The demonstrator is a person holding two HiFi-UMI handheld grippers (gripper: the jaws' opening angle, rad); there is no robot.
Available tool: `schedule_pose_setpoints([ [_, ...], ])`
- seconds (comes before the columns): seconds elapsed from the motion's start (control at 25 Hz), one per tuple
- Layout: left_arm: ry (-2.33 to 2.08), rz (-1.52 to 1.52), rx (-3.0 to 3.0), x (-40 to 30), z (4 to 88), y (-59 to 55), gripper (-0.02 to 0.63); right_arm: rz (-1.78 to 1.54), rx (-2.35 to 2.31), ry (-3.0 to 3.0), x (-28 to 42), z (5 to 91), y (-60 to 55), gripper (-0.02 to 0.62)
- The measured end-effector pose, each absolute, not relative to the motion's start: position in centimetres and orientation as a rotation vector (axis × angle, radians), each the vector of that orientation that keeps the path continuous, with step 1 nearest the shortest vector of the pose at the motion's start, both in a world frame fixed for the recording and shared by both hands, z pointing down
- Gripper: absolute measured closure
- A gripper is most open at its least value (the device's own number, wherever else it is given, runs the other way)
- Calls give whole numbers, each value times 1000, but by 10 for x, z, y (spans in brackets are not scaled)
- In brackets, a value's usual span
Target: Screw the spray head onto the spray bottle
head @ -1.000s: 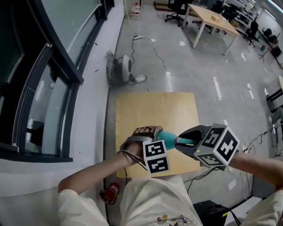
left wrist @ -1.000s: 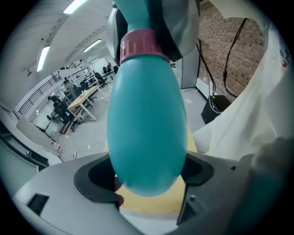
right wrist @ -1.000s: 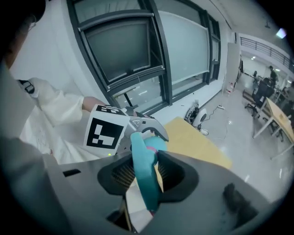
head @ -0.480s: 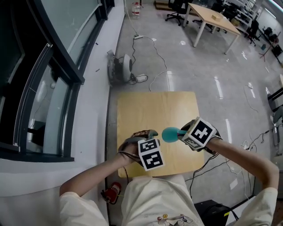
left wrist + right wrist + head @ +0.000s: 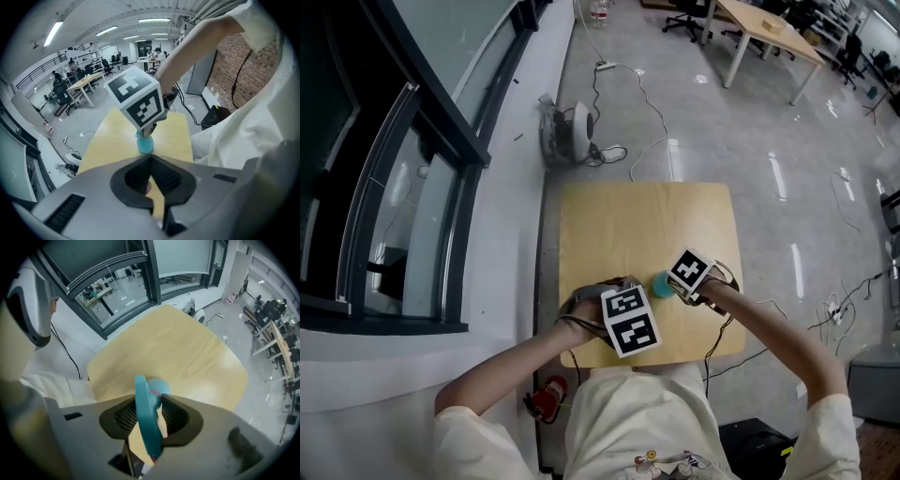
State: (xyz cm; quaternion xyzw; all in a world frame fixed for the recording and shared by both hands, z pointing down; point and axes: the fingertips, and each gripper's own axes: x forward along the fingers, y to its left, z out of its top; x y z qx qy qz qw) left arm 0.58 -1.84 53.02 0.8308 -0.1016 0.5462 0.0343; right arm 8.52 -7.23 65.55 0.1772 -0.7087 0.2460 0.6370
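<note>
The left gripper [image 5: 151,164] has just snapped its jaws together, empty. The right gripper [image 5: 677,279] stays clamped on the spray head [image 5: 143,404], and the spray bottle [image 5: 145,144] stands toward the surface's [image 5: 637,225] near right corner. The screwing looks finished.

From above, a marker cube [image 5: 691,271] hides the spray head [image 5: 145,416] and most of the teal spray bottle [image 5: 660,281].

A small light-wood table [image 5: 642,225] with rounded corners stands on a glossy grey floor [image 5: 703,122], close to the window wall at left. A teal spray bottle [image 5: 661,282] sits low over its near right part; contact with the wood cannot be told.
</note>
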Motion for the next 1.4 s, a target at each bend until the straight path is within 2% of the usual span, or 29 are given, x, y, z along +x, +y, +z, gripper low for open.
schedule_pose_setpoints([
  [0.16,-277,1703,2553,9,533,-15,598,568,406,-1642,80,654,-74,458],
  [0.24,-275,1707,2557,12,532,-16,598,591,402,-1664,78,650,-73,405],
  [0.32,-275,1711,2557,13,530,-18,598,613,386,-1669,78,644,-67,385],
  [0.64,-288,1765,2568,13,516,-36,598,592,438,-1896,87,536,-69,387],
  [0.68,-294,1764,2570,14,514,-39,598,584,470,-1936,89,518,-74,410],
  [0.8,-305,1754,2581,20,506,-45,598,559,580,-2023,97,481,-85,557],
  [0.84,-304,1753,2588,22,503,-46,598,565,613,-2044,99,475,-86,575],
  [1.04,-282,1767,2616,26,496,-42,598,612,753,-2104,104,471,-83,588],
  [1.4,-261,1778,2619,31,495,-39,598,681,731,-2123,103,483,-59,588],
])
